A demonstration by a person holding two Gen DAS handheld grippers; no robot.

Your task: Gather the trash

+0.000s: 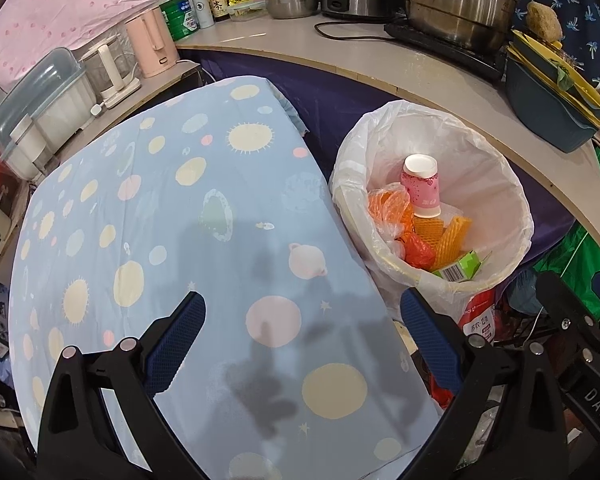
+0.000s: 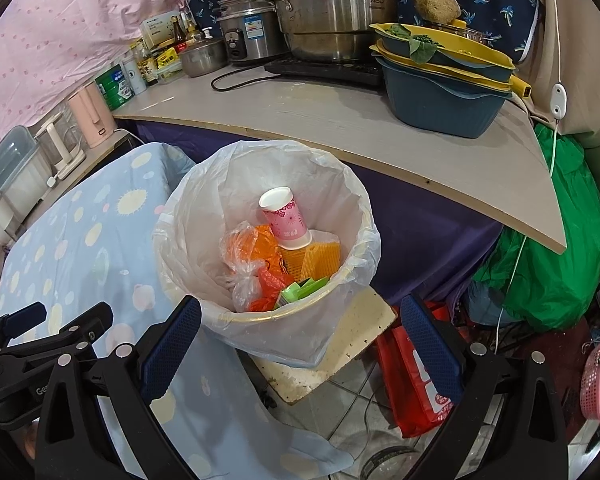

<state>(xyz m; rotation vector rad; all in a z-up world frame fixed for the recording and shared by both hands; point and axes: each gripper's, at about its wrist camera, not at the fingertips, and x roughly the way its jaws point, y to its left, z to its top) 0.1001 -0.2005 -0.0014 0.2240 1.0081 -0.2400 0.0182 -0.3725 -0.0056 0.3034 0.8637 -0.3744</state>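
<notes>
The left gripper (image 1: 302, 340) hangs over the near part of a table draped in a blue spotted cloth (image 1: 172, 208), its two blue-padded fingers (image 1: 176, 344) spread wide with nothing between them. The right gripper (image 2: 300, 344) is likewise spread wide and empty, held just beyond the cloth's right edge.

The trash bin (image 2: 204, 248), lined with a white plastic bag, stands just beside the right edge of the table, below the front edge of the counter (image 2: 340, 120). From the left wrist view the bin (image 1: 512, 200) sits ahead and to the right of the left gripper's right finger. From the right wrist view its near rim lies ahead, between the two fingers.

Inside the bin an upturned pink paper cup (image 2: 286, 220) rests on orange wafer-like pieces (image 2: 316, 258). Beside them lie a clear bag with orange contents (image 2: 246, 256) and, at the near rim, a green carton (image 2: 300, 290).

The bin rests on a stained pale board (image 2: 352, 344) on the tiled floor, with a red bag (image 2: 416, 384) just beside it.
</notes>
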